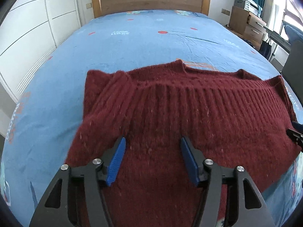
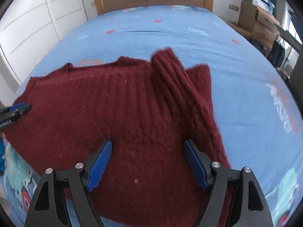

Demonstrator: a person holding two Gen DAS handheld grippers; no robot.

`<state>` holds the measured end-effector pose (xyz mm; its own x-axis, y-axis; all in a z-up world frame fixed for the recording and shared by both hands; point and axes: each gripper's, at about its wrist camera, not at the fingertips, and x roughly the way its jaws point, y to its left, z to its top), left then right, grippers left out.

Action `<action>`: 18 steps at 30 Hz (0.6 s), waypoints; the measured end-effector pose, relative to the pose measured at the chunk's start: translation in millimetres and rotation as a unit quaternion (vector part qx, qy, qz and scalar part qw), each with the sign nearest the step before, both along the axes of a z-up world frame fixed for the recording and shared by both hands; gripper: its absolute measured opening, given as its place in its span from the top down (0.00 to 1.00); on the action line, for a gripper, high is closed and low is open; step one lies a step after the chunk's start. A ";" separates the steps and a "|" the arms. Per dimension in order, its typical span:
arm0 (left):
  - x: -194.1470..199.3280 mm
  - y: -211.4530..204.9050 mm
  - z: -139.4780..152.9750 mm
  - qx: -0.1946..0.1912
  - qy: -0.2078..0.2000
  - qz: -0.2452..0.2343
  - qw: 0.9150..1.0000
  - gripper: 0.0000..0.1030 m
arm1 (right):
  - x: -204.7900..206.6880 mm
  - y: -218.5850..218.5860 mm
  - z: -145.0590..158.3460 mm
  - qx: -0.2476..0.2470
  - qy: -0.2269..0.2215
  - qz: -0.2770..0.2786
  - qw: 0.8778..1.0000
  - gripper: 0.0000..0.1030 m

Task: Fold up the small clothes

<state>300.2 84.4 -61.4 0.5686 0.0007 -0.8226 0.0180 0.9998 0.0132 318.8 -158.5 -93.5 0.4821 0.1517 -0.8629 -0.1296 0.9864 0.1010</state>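
Both tongs, left (image 1: pixel 152 141) and right (image 2: pixel 147 145), hover released above the maroon sweater (image 1: pixel 189 113) (sleeves folded in).

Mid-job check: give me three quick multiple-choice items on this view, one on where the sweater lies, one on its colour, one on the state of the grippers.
1. Where does the sweater lie?
A. On the blue bed sheet
B. On the wardrobe shelf
C. On the floor

2. What colour is the sweater?
A. Navy
B. Dark red
C. Grey

3. How do the left gripper and right gripper stand?
A. Both shut on cloth
B. One open, one shut
C. Both open

Key: 1 A, sheet shows all around the knit; 2 B, maroon ribbed knit in both views; 3 C, a wide gap separates each pair of blue pads.
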 end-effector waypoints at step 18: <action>-28.7 -7.1 8.6 0.029 -0.011 0.023 0.999 0.41 | -10.3 -3.5 15.7 -0.011 -0.001 -0.025 1.000 0.24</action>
